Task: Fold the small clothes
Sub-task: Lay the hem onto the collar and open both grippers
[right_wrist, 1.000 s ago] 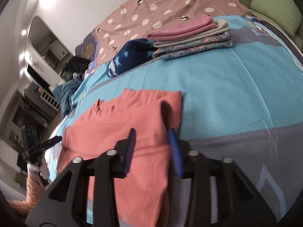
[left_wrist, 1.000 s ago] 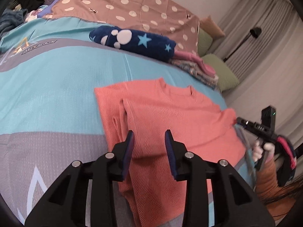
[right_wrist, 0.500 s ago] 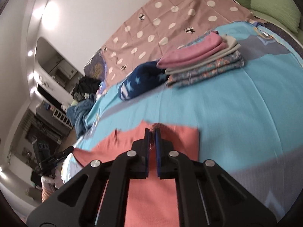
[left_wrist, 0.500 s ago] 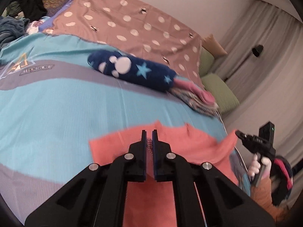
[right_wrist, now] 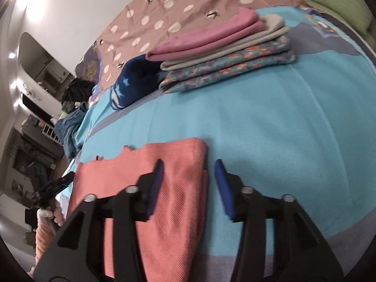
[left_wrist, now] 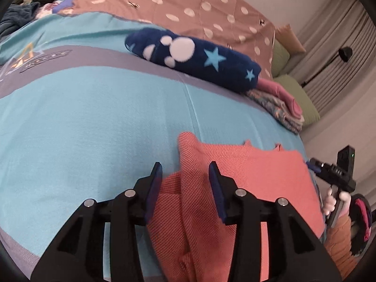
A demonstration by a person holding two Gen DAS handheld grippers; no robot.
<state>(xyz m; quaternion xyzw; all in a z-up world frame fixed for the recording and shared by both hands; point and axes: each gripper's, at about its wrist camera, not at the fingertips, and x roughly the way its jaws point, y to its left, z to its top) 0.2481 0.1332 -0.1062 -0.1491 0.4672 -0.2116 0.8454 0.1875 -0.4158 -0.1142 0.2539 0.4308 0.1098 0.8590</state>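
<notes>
A coral knit top (left_wrist: 246,183) lies folded on the turquoise bed cover; its bottom half is laid up over the collar end. My left gripper (left_wrist: 185,178) is open, its jaws astride the top's left folded edge. In the right wrist view the top (right_wrist: 164,188) lies flat, and my right gripper (right_wrist: 190,176) is open astride its right edge. Neither gripper holds cloth. The right gripper also shows in the left wrist view (left_wrist: 333,171), and the left one in the right wrist view (right_wrist: 54,188).
A stack of folded clothes (right_wrist: 223,54) with a pink piece on top sits further up the bed. A navy plush blanket roll (left_wrist: 195,58) with stars lies beside it. A brown dotted sheet (left_wrist: 188,7), green pillows (right_wrist: 333,4) and a dark clothes pile (right_wrist: 75,94) lie beyond.
Both grippers closed on the top's lower hem, carried it up toward the collar, and have now opened and let go. The top lies folded in half.
</notes>
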